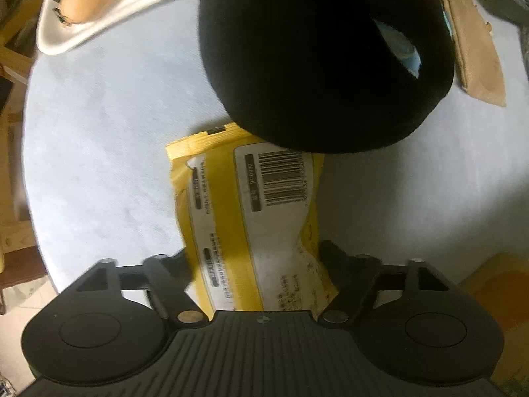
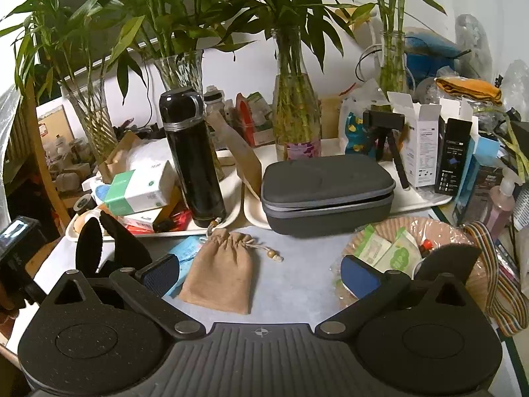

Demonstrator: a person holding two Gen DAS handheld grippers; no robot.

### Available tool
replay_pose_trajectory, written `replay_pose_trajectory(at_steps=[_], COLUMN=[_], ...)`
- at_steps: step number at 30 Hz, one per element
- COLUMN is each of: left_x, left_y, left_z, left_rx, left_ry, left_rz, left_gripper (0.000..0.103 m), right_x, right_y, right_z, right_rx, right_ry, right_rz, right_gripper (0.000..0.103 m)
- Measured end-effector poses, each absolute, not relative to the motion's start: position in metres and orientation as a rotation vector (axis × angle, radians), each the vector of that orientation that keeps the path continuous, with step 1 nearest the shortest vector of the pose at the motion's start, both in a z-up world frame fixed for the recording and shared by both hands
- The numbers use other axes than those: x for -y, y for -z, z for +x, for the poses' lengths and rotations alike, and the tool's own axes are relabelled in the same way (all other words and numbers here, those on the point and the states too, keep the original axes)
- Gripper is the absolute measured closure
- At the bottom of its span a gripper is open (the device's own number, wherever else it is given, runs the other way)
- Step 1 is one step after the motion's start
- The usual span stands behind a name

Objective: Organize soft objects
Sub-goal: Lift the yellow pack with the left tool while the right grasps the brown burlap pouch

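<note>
In the left wrist view my left gripper (image 1: 254,254) is shut on a yellow packet (image 1: 244,218) with a white barcode label, held over the pale blue table (image 1: 99,139). A black soft cap-like object (image 1: 317,56) hangs in front of it and hides the packet's far end. In the right wrist view my right gripper (image 2: 261,274) is open and empty just above a tan drawstring pouch (image 2: 221,271) lying on the table. A woven basket (image 2: 426,241) with green-white sachets stands at the right. A light blue packet (image 2: 188,251) lies left of the pouch.
A grey zip case (image 2: 327,192) sits on a white tray (image 2: 426,200) behind the pouch. A black flask (image 2: 193,158) and boxes fill the left tray. Glass vases with bamboo (image 2: 296,112) line the back. A striped strap (image 2: 506,284) hangs off the basket.
</note>
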State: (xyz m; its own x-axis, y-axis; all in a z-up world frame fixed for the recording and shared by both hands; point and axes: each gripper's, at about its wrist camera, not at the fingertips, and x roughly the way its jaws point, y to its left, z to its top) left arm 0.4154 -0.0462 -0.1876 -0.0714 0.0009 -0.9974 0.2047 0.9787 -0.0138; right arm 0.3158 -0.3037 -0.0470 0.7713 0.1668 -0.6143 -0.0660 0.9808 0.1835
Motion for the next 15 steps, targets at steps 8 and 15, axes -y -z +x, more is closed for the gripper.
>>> replay_pose_trajectory(at_steps=[8,15], left_x=[-0.017,-0.041], left_y=[0.162,0.138], left_z=[0.392,0.360], left_rx=[-1.547,-1.415], left_ry=[0.197,0.191], left_rz=[0.129,0.094], left_gripper=[0.041,0.042], right_x=[0.298,0.289], right_y=[0.053,0.061], right_z=[0.323,0.337], right_rx=[-0.692,-0.684], right_ry=[-0.139,-0.173], right_rz=[0.120,0.045], right_gripper=[0.000,0.000])
